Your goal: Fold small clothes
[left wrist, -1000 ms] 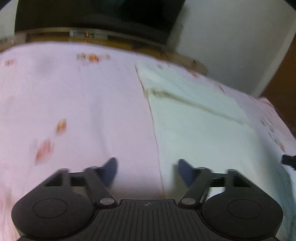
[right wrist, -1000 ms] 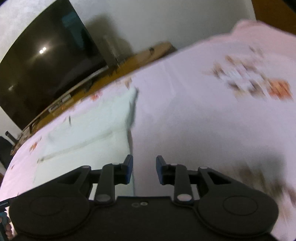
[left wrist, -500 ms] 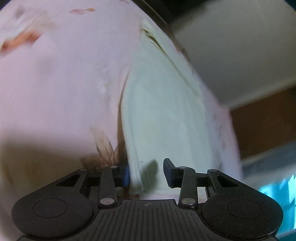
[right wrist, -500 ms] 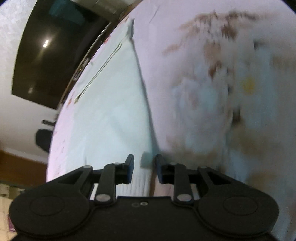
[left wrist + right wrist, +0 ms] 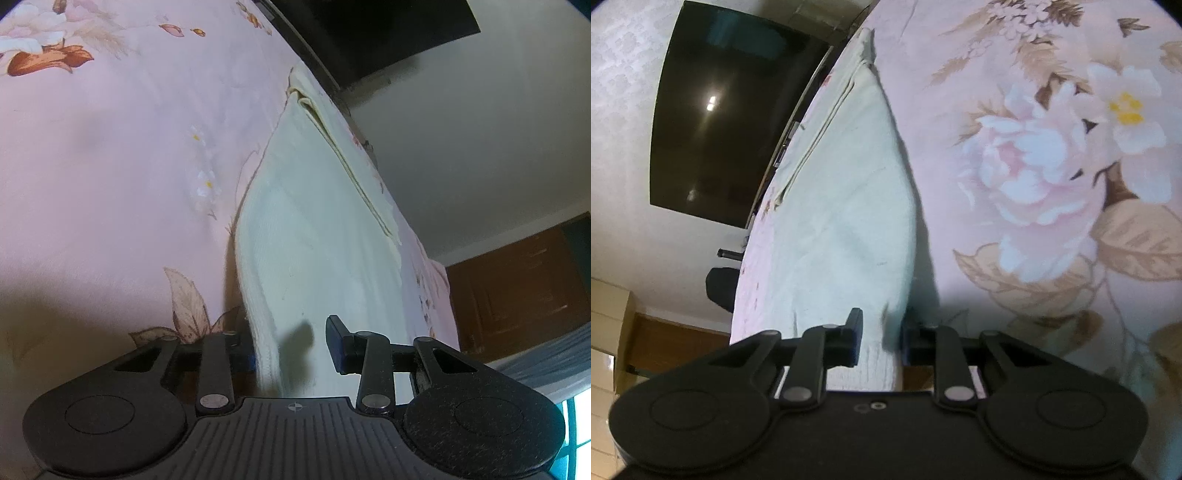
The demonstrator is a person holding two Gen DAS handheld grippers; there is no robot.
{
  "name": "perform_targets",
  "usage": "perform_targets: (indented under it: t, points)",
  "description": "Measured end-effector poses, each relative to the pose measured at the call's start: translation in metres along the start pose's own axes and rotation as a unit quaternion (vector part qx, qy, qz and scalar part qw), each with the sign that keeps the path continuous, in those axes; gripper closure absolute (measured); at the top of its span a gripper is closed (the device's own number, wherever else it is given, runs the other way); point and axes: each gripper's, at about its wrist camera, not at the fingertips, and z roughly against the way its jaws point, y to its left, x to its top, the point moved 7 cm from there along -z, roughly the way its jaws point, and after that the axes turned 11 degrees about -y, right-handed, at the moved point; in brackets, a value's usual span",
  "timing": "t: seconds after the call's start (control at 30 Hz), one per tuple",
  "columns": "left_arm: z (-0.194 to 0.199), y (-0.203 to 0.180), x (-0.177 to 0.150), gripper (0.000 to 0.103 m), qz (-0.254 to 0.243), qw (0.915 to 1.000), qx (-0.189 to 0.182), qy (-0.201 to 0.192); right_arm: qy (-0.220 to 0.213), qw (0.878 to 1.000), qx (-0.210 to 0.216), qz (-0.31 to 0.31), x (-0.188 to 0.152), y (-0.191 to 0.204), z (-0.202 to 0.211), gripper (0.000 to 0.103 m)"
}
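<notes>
Here the pale cream garment [image 5: 325, 229] lies spread flat on the bed's pink floral sheet [image 5: 122, 155], and both tools have come in low at its near hem, one at each corner, which reads as the set-up for lifting that hem and carrying it over toward the far end of the garment. The left gripper [image 5: 291, 349] straddles the garment's left edge: its jaws stand fairly wide, one finger out on the sheet side of the ribbed edge and the other over the cloth, with a clear gap between that finger and the fabric, so nothing is pinched yet. The right gripper [image 5: 881, 341] does the same at the garment's right edge [image 5: 882, 354], but its jaws are narrow, with the ribbed hem running up between them; whether the pads already press the cloth I cannot tell, though they look close to closing on it. Both tools are pitched steeply down and held close to the sheet, fingers pointing along the garment's length toward its far end, where a folded-in layer or sleeve shows as a raised seam [image 5: 343, 155]. Beyond that far end stands a dark television screen [image 5: 727, 122] against the wall. Judging from this, the fold is only beginning, and an even bite on both corners will matter for a straight crease.
</notes>
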Motion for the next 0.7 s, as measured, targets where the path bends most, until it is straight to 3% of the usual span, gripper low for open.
perform_targets:
  t: [0.07, 0.13, 0.17, 0.2, 0.23, 0.37, 0.47, 0.53, 0.63, 0.7]
  points:
    - [0.005, 0.001, -0.003, 0.066, -0.004, 1.0, 0.001, -0.004, 0.002, 1.0, 0.001, 0.005, -0.002, 0.001, 0.001, 0.083]
    - [0.009, 0.0, -0.005, 0.066, -0.017, 0.9998, 0.006, -0.004, 0.005, 1.0, 0.001, 0.01, -0.004, -0.001, 0.002, 0.094]
    - [0.011, -0.002, -0.007, 0.079, -0.034, 0.9993, 0.015, -0.004, 0.008, 1.0, -0.002, 0.014, -0.004, -0.003, 0.001, 0.095]
    - [0.011, -0.002, -0.006, 0.099, -0.048, 0.9984, 0.03, -0.006, 0.009, 1.0, -0.001, 0.019, -0.004, -0.004, 0.001, 0.097]
    - [0.012, -0.002, -0.008, 0.099, -0.059, 0.9975, 0.04, -0.006, 0.007, 1.0, 0.001, 0.022, -0.005, -0.004, 0.001, 0.098]
    - [0.033, -0.01, 0.002, 0.099, -0.057, 0.9971, 0.003, -0.051, -0.025, 0.997, 0.019, 0.064, 0.005, 0.014, 0.016, 0.098]
    - [0.043, -0.003, 0.005, 0.099, -0.057, 0.9967, 0.007, -0.058, -0.034, 0.993, 0.036, 0.103, 0.014, 0.031, 0.028, 0.099]
    - [0.035, 0.01, -0.001, 0.099, -0.06, 0.9968, 0.034, -0.041, -0.023, 0.993, 0.026, 0.117, 0.011, 0.026, 0.026, 0.099]
    - [0.03, 0.019, -0.005, 0.099, -0.038, 0.9975, 0.034, -0.049, 0.006, 0.993, -0.018, 0.117, 0.001, -0.001, 0.009, 0.099]
    - [0.032, 0.018, -0.005, 0.099, -0.042, 0.997, 0.04, -0.052, -0.005, 0.996, -0.006, 0.092, 0.002, -0.002, 0.009, 0.099]
